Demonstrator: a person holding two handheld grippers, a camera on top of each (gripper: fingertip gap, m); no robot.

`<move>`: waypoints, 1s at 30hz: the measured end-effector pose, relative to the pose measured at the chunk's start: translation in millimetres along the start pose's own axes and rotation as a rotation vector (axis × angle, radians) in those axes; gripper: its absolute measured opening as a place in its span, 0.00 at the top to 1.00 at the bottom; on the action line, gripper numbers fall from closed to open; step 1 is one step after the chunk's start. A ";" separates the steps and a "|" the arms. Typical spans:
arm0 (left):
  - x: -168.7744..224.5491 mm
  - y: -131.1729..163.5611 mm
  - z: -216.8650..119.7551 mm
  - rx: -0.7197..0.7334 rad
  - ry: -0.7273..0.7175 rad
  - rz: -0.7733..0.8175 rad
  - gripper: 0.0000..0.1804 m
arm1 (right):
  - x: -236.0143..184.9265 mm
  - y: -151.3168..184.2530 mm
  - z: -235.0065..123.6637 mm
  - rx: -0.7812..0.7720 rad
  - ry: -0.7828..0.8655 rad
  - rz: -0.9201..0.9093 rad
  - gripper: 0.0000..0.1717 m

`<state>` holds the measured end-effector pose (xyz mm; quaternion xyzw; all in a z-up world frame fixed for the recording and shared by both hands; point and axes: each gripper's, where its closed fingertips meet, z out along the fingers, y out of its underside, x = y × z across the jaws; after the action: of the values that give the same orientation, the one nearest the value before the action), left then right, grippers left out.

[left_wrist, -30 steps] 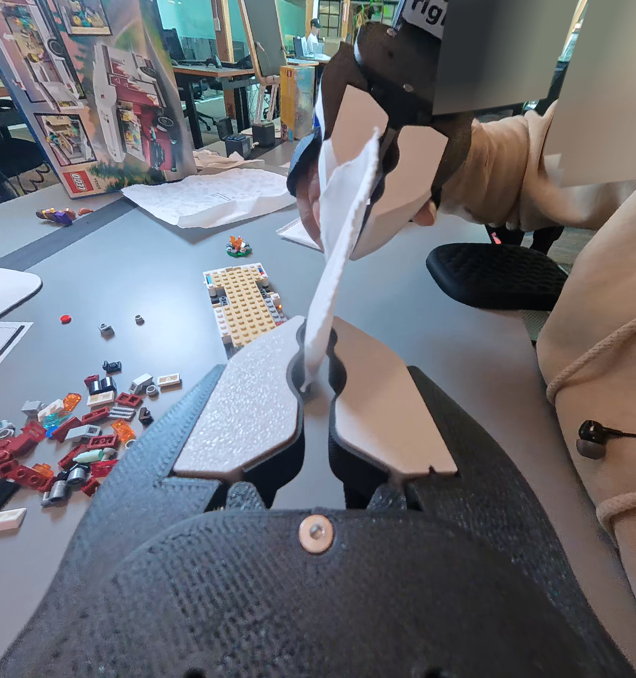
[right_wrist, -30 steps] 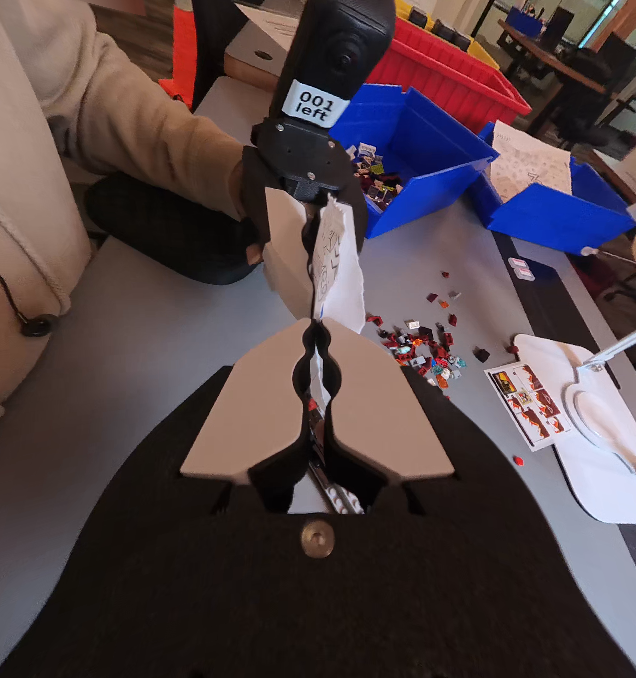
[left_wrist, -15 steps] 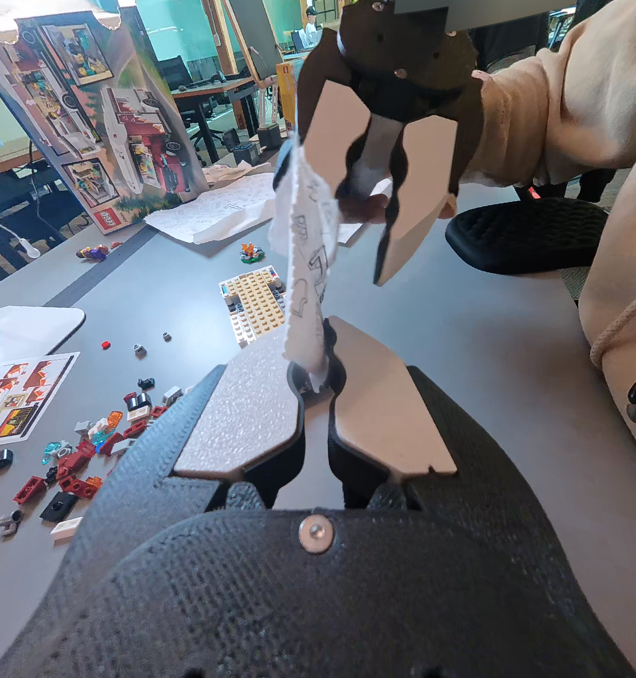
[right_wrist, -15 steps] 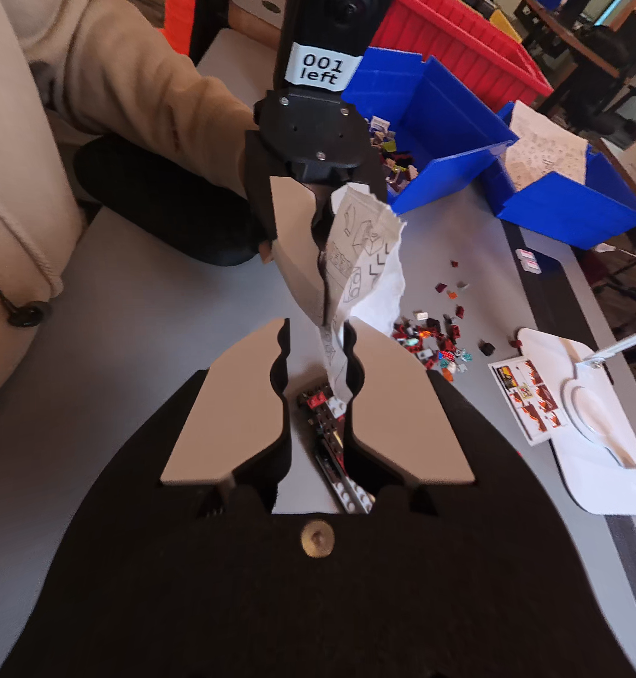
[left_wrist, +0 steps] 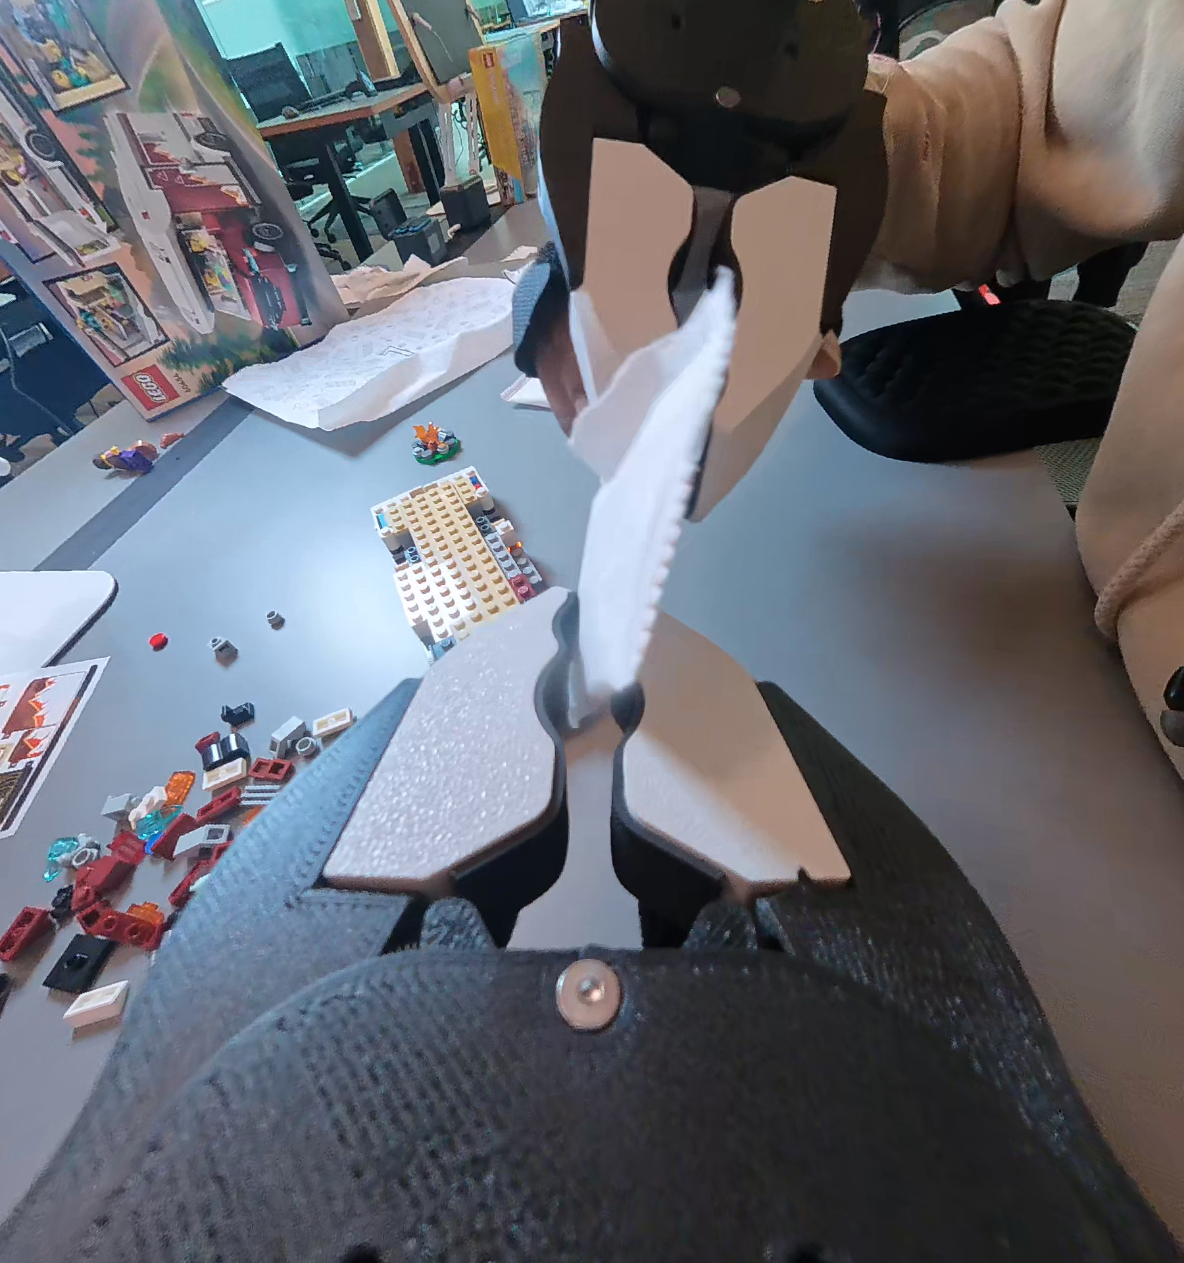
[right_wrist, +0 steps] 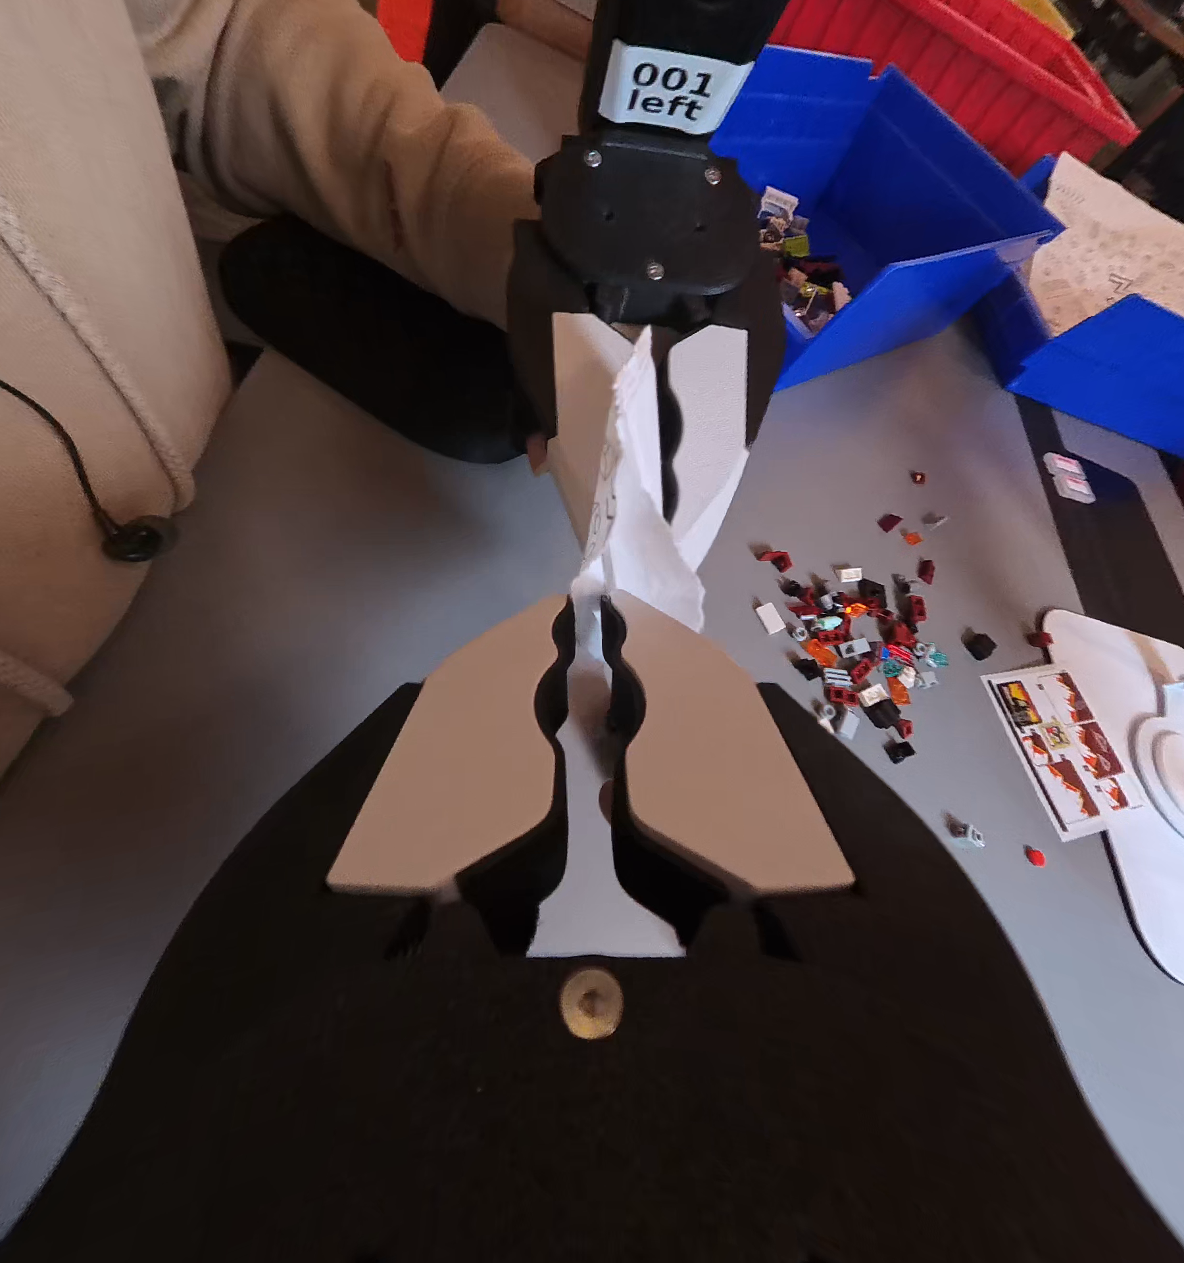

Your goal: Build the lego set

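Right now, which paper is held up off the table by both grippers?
The small torn white paper bag, pinched between left gripper and right gripper; other sheets lie flat.

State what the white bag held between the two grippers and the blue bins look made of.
White bag: looks like thin matte paper, given its creases, saw-toothed edge and printed line drawings. Blue bins: apparently rigid moulded plastic, with smooth, slightly glossy flat walls.

Each wrist camera is looking closely along its own fingers, facing the opposite hand-held gripper, both sharing the white paper bag and grey surface.
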<state>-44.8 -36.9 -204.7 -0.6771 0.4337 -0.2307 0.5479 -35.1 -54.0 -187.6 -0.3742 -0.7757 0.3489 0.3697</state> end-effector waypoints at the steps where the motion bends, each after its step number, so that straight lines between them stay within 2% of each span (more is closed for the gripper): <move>1: 0.4 -0.4 0.1 0.002 -0.002 0.000 0.97 | 5.4 -0.5 0.4 0.009 0.031 0.008 0.96; 5: 6.4 1.6 1.8 -0.005 0.025 0.007 0.97 | 7.3 2.5 2.5 -0.012 0.040 -0.027 0.97; 8: 3.6 -3.7 -1.9 0.043 0.064 -0.091 0.95 | 14.9 -3.5 -4.3 0.015 0.087 -0.087 1.00; 13: 3.5 -20.0 -17.8 0.140 0.230 -0.348 0.70 | 7.1 4.8 -11.3 -0.091 0.060 -0.357 1.00; 15: 11.2 -18.0 -18.3 0.117 0.302 -0.379 0.63 | 1.0 10.7 -11.6 -0.163 0.023 -0.496 1.00; 18: 37.0 -20.0 -21.1 0.086 0.488 -0.390 0.51 | -5.9 19.0 -13.4 -0.276 -0.032 -0.739 1.00; 19: 42.2 -21.0 -21.9 0.079 0.520 -0.385 0.49 | -6.2 21.5 -14.8 -0.310 -0.044 -0.810 1.00; 20: 40.5 -19.1 -18.4 0.063 0.485 -0.353 0.49 | -8.2 22.1 -15.8 -0.327 -0.063 -0.851 1.00; 22: 39.8 -8.5 -7.0 -0.017 0.402 -0.243 0.43 | -16.4 17.5 -15.3 -0.320 -0.104 -0.870 1.00; 25: 58.2 2.9 7.9 -0.119 0.413 -0.144 0.35 | -24.1 5.4 -11.2 -0.291 -0.110 -0.922 1.00; 27: 74.4 5.1 14.8 -0.137 0.455 -0.088 0.36 | -29.0 -3.8 -7.7 -0.251 -0.104 -0.913 1.00; 30: 85.8 6.5 19.4 -0.139 0.483 -0.055 0.44 | -33.0 -8.2 -5.9 -0.233 -0.076 -0.934 1.00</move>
<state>12.6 -98.6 -230.5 -0.6501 0.5481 -0.3703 0.3739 -18.1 -84.0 -188.4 -0.0118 -0.9076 0.0698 0.4139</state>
